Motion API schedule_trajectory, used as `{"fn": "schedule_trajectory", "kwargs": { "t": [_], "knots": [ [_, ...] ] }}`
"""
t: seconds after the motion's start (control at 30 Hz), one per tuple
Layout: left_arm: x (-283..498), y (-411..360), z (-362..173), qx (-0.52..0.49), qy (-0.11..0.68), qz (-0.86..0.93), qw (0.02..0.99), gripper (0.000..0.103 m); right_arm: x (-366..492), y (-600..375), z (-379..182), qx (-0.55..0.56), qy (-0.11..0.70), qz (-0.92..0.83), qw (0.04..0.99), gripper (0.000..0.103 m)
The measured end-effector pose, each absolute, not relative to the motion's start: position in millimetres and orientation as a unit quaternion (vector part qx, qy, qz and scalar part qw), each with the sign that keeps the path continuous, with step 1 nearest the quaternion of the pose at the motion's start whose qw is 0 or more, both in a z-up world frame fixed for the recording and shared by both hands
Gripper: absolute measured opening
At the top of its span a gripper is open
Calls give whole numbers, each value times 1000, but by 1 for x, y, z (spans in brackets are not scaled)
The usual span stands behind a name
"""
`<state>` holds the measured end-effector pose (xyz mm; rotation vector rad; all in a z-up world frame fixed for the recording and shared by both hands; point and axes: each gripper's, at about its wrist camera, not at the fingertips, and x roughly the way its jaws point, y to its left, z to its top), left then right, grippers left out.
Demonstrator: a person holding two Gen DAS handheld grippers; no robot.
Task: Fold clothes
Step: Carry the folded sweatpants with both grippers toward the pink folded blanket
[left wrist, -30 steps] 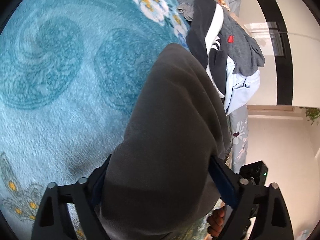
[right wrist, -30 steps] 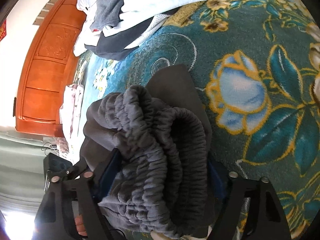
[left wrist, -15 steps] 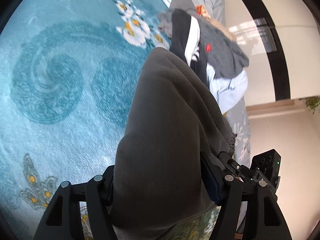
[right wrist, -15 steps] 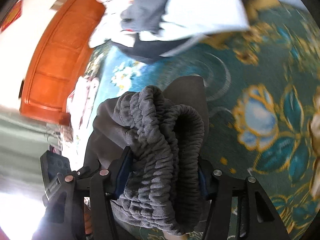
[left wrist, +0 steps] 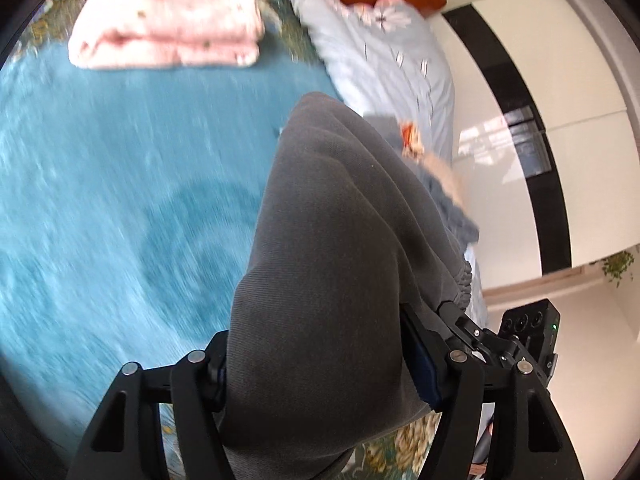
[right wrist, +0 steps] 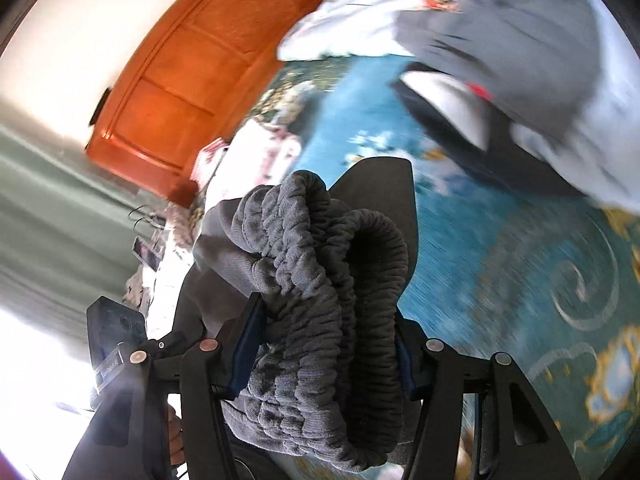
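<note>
We see the left tongs (left wrist: 320, 364) pinching a fold of the grey trousers (left wrist: 336, 260), whose bulk hides their tips. The right tongs (right wrist: 324, 344) clamp the bunched elastic waistband (right wrist: 320, 280). Beyond, the blue bedspread (left wrist: 100, 200) blurs; a pink folded blanket (left wrist: 168, 20) and clothes pile (right wrist: 500, 60) smear, details unreadable.
</note>
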<state>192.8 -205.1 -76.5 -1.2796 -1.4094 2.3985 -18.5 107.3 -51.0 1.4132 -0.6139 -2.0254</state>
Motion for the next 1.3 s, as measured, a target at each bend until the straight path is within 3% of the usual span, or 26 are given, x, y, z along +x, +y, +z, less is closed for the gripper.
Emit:
{"fn": "schedule_trajectory", "kwargs": {
  "t": [1.07, 1.3],
  "knots": [
    [99, -515, -97, -259, -531, 803, -77, 72, -281, -295, -16, 487, -8, -738, 467, 58],
    [78, -542, -137, -273, -536, 794, -91, 72, -311, -336, -54, 501, 27, -730, 465, 58]
  ]
}}
